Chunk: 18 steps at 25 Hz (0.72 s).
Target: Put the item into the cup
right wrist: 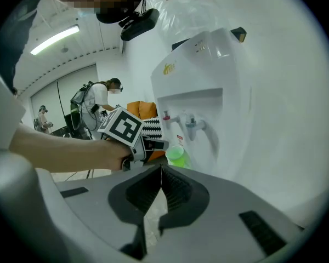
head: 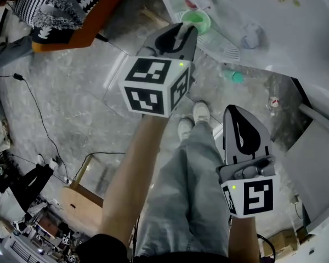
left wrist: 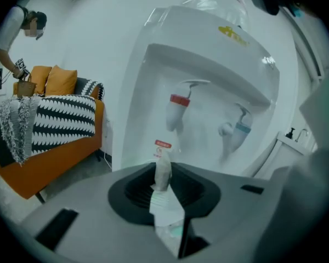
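A green cup [head: 196,22] stands in the bay of a white water dispenser [head: 263,15], under its taps. My left gripper [head: 182,32] is held just short of the cup and is shut on a small white paper sachet [left wrist: 162,175] that sticks up between the jaws. In the left gripper view the red tap [left wrist: 178,109] and blue tap [left wrist: 237,130] lie straight ahead of the left gripper [left wrist: 163,171]. My right gripper [head: 234,112] hangs lower and nearer to me, shut and empty. From the right gripper [right wrist: 160,169] I see the green cup [right wrist: 177,155] beside the left gripper's marker cube [right wrist: 123,126].
The person's legs and shoes [head: 194,116] are on the grey floor below. An orange sofa [left wrist: 49,147] with a black-and-white throw stands left of the dispenser. Cables [head: 41,119] and a wooden stool [head: 79,196] lie at the left. Another person [right wrist: 101,100] stands far off.
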Motion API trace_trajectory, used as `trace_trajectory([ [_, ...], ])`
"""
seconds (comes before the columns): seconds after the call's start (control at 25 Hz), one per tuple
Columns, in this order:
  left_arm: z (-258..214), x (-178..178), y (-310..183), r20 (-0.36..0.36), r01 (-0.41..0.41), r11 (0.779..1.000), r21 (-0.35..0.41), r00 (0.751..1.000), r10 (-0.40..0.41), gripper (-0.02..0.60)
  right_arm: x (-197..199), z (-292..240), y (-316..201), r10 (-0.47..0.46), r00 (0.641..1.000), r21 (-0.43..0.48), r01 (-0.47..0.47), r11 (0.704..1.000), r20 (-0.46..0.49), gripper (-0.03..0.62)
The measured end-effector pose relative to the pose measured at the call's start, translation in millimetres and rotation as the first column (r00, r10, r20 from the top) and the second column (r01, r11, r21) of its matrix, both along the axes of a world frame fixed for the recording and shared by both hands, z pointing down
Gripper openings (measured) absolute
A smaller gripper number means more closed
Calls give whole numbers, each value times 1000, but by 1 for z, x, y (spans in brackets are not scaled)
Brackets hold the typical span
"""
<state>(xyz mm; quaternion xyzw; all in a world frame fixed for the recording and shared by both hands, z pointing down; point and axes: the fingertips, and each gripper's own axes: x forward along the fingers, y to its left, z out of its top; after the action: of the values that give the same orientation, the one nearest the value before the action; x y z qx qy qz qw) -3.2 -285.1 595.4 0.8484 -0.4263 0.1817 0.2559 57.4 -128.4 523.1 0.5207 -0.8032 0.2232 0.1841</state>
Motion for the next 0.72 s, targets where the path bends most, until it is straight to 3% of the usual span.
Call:
trace_trajectory([
  [0.32,7,7,-16,31,-20,1000,-5,999,21,78,-1,6,1,-3,1000,-14,3,1000,11,11],
  [0.72,12,15,-21,13,-26,999,-19,1000,26,107,2,15,3,-4,1000,-31,4,1000,27,11],
])
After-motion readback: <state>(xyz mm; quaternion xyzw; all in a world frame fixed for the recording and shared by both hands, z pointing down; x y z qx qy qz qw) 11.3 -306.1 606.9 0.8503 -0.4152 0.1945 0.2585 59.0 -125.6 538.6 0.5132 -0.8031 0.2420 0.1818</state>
